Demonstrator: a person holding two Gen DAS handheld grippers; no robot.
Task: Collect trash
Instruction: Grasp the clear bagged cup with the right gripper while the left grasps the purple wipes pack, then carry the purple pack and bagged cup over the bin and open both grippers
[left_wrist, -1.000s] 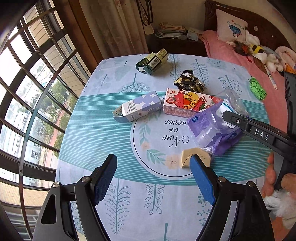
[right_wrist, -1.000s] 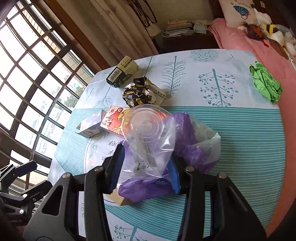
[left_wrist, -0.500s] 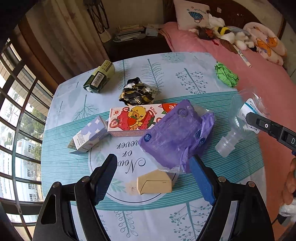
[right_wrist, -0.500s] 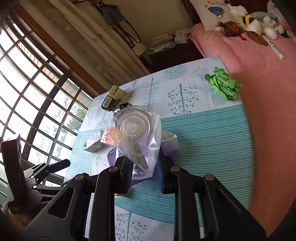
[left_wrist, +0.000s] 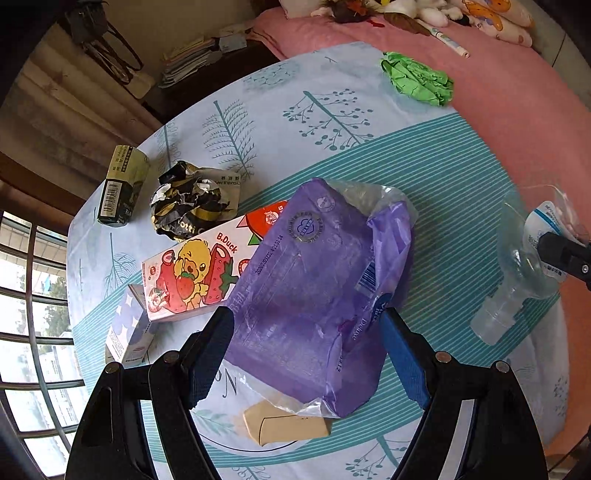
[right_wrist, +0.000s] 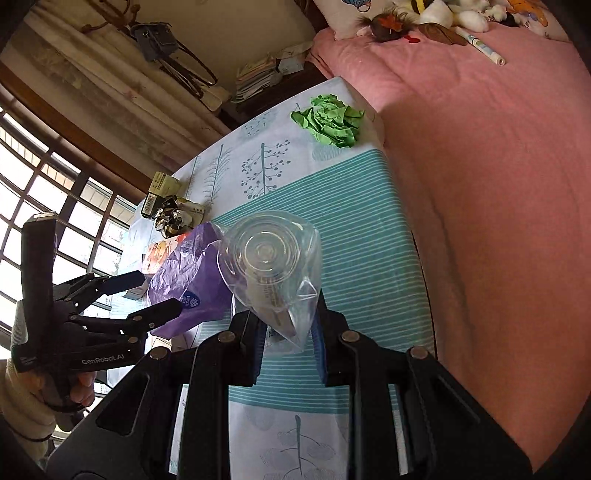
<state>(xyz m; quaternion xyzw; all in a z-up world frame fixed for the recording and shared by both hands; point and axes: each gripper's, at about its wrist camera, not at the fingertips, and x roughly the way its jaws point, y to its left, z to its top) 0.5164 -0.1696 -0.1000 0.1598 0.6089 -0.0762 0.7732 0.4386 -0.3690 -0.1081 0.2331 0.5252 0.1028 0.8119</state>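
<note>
Left wrist view: your left gripper (left_wrist: 306, 354) is spread wide, its blue pads on either side of the purple bag (left_wrist: 314, 291) without pressing it. The bag lies on the tablecloth (left_wrist: 461, 155) with its torn mouth pointing to the far right. A tan card box (left_wrist: 286, 424) pokes out from under its near edge. Touching the bag's left side lies the strawberry carton (left_wrist: 195, 273), and a small lilac box (left_wrist: 127, 332) sits just beside that carton on the left. Farther off lie a crumpled black foil wrapper (left_wrist: 192, 201) and, left of it, a dark green box (left_wrist: 122, 186). A green paper wad (left_wrist: 417, 79) sits at the far right edge of the cloth, next to the pink bed (left_wrist: 517, 110). At the right rim of the view a clear plastic bottle (left_wrist: 517, 273) hangs off the table, neck pointing down and left. Right wrist view: your right gripper (right_wrist: 288, 343) is clamped on the clear plastic bottle (right_wrist: 269, 266) in its thin bag, bottle base pointing away from the camera, raised over the teal stripes near the table's right edge. The purple bag (right_wrist: 184, 284) lies to the left with your left gripper (right_wrist: 147, 295) open around its near end. The green paper wad (right_wrist: 328, 122) is well off at the far corner.
</note>
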